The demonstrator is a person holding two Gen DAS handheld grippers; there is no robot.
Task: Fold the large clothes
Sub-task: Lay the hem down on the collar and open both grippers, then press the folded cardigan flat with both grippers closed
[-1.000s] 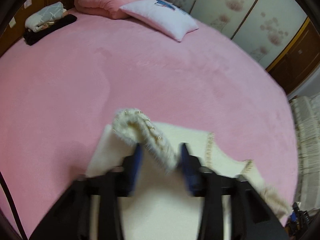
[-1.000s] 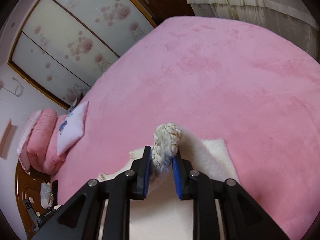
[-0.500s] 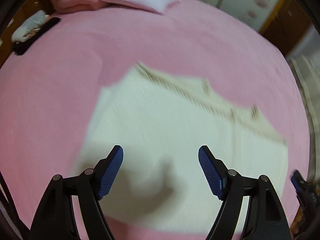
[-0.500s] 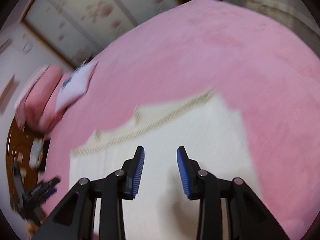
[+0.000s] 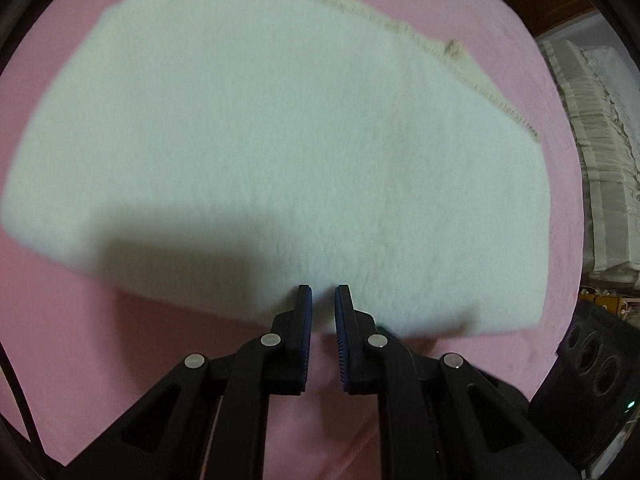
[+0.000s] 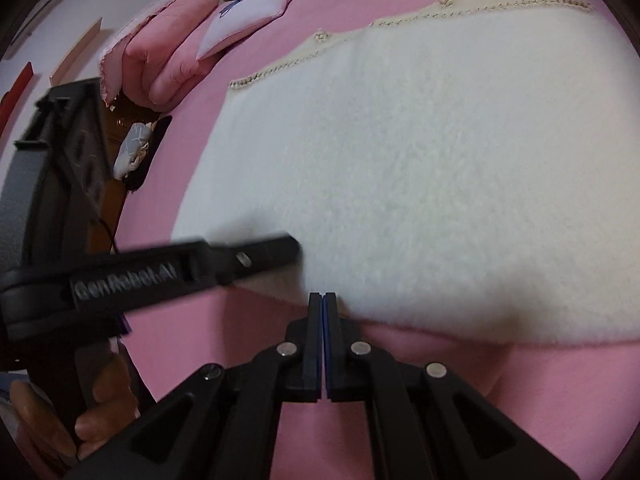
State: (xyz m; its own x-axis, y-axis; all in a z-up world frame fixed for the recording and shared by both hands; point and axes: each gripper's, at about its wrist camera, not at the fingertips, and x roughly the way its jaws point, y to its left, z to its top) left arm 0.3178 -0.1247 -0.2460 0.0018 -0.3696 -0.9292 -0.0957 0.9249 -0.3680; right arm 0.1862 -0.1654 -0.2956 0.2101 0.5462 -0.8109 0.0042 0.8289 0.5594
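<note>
One fold looks done: cream fleece garment (image 5: 280,140) lies flat on pink bed cover (image 5: 80,360), doubled, stitched trim edge (image 6: 460,12) at far side, thick folded edge near both tools. Left gripper (image 5: 322,300) at near edge, jaws narrow but w/ a gap, nothing between them; tips just over the edge. Right gripper (image 6: 323,298) pressed fully closed, empty, tips at same near edge. Left tool also seen side-on in right view, tip over fleece. Pillow (image 6: 252,16) and pink duvet (image 6: 160,52) well apart at headboard. Est. roughly mid-task: piece is still wide, so at least one more cross fold left, maybe smoothing too.
</note>
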